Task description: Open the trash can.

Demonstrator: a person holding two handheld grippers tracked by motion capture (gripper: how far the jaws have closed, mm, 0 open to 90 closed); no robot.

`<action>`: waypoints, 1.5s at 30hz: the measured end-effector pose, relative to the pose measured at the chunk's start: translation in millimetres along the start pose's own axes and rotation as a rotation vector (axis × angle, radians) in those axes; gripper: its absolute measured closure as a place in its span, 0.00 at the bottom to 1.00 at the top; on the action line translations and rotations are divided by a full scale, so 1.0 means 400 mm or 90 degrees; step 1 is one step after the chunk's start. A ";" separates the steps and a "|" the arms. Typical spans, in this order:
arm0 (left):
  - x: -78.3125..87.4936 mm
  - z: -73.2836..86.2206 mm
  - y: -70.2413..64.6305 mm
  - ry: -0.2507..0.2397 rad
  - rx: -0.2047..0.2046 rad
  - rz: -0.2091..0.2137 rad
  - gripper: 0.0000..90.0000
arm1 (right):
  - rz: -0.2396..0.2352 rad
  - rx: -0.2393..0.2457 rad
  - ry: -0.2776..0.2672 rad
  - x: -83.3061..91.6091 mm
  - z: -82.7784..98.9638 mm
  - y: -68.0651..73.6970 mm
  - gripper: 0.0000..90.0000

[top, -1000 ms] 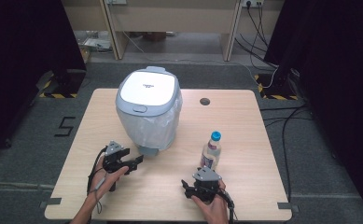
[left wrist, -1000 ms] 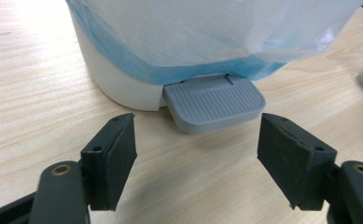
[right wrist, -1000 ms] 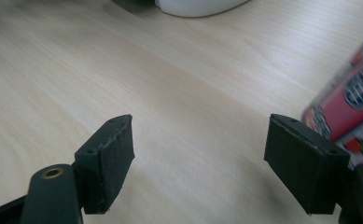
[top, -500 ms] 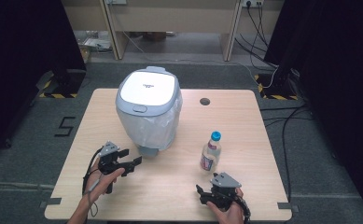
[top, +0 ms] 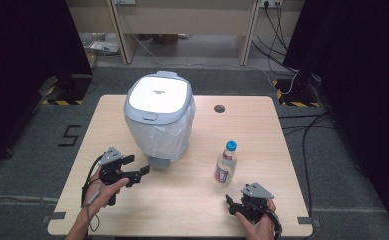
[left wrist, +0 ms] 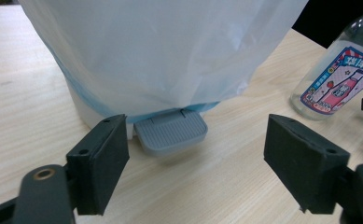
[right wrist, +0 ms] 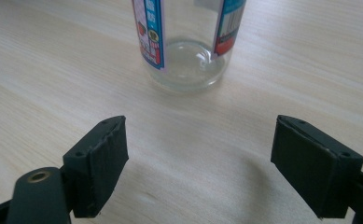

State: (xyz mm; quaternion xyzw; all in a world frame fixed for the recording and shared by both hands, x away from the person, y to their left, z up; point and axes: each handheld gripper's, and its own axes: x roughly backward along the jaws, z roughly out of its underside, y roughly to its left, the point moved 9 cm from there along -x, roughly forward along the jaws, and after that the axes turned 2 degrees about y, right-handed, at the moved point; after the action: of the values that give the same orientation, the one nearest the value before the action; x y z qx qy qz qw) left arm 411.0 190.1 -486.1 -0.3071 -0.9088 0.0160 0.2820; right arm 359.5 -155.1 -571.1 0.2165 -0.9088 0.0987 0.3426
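The left tongs point(top: 138, 171) stand wide apart with nothing between the pads, and they have just been opening further; in the left gripper view they look along the bench point(top: 192, 200) toward the grey pedal point(left wrist: 171, 131) at the foot of the bin point(top: 158, 117), which lies just ahead of them and is not touched. The upper part of the bin is cut off in that view, and its white liner bag point(left wrist: 160, 51) hangs over the wall, so most of the wall is hidden. The right tongs point(top: 232, 206) are also wide open and empty, their pads having opened a little more, near the front edge of the bench. In the right gripper view only the lower part of the bottle point(right wrist: 188, 42) shows, the neck and cap cut off; it is clear glass or plastic, I cannot tell which, and looks empty. The bottle stands upright on the bench, a short way beyond the right tongs and apart from them, to the right of the bin. Its label print is too small to read in the high view.
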 end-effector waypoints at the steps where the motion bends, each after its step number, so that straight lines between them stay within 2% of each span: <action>1: 0.002 -0.004 -0.001 -0.001 -0.001 0.001 0.23 | 0.002 0.000 0.005 -0.002 0.005 -0.003 0.21; 3: 0.010 -0.015 -0.003 -0.004 -0.006 -0.003 0.25 | 0.004 -0.001 0.019 -0.004 0.012 -0.006 0.21; 6: 0.020 -0.032 -0.007 -0.012 -0.014 -0.003 0.36 | 0.008 0.005 0.024 -0.005 0.014 -0.006 0.21; 12: 0.041 -0.079 -0.018 -0.037 -0.038 0.003 0.70 | 0.005 0.011 0.031 -0.007 0.015 -0.002 0.21; 13: 0.050 -0.096 -0.028 -0.052 -0.044 0.013 0.76 | 0.001 0.006 0.034 -0.008 0.016 -0.004 0.21; 14: 0.050 -0.096 -0.028 -0.052 -0.044 0.013 0.80 | 0.001 0.004 0.035 -0.008 0.016 -0.005 0.21; 15: 0.060 -0.114 -0.039 -0.068 -0.042 0.028 0.84 | -0.004 -0.001 0.035 -0.009 0.016 -0.003 0.21; 16: 0.060 -0.114 -0.039 -0.068 -0.042 0.028 0.87 | -0.004 -0.001 0.035 -0.009 0.016 -0.003 0.21; 17: 0.067 -0.132 -0.043 -0.082 -0.051 0.022 0.91 | -0.005 0.000 0.036 -0.009 0.016 -0.003 0.21; 18: 0.067 -0.132 -0.043 -0.082 -0.051 0.022 0.92 | -0.005 0.000 0.036 -0.009 0.016 -0.003 0.21; 19: 0.074 -0.149 -0.048 -0.089 -0.054 0.026 0.95 | -0.005 0.005 0.035 -0.009 0.016 -0.002 0.21; 25: 0.087 -0.194 -0.057 -0.099 -0.064 0.033 0.99 | -0.010 0.001 0.036 -0.009 0.016 -0.002 0.21; 30: 0.103 -0.257 -0.067 -0.109 -0.077 0.041 0.99 | -0.013 0.000 0.037 -0.010 0.016 -0.001 0.21; 33: 0.106 -0.274 -0.066 -0.111 -0.081 0.039 0.99 | -0.014 0.002 0.037 -0.011 0.016 -0.001 0.21; 35: 0.112 -0.300 -0.064 -0.114 -0.082 0.042 0.99 | -0.015 0.004 0.036 -0.011 0.015 0.000 0.21; 38: 0.113 -0.316 -0.065 -0.113 -0.083 0.045 0.99 | -0.015 0.004 0.037 -0.011 0.015 0.000 0.21; 45: 0.108 -0.381 -0.072 -0.119 -0.090 0.050 0.99 | -0.016 0.004 0.036 -0.014 0.013 0.001 0.21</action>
State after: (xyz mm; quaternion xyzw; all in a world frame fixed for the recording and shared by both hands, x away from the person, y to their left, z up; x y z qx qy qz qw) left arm 446.5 169.5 -330.6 -0.3585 -0.9174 -0.0082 0.1728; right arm 360.0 -154.7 -578.6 0.2264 -0.8955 0.1033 0.3688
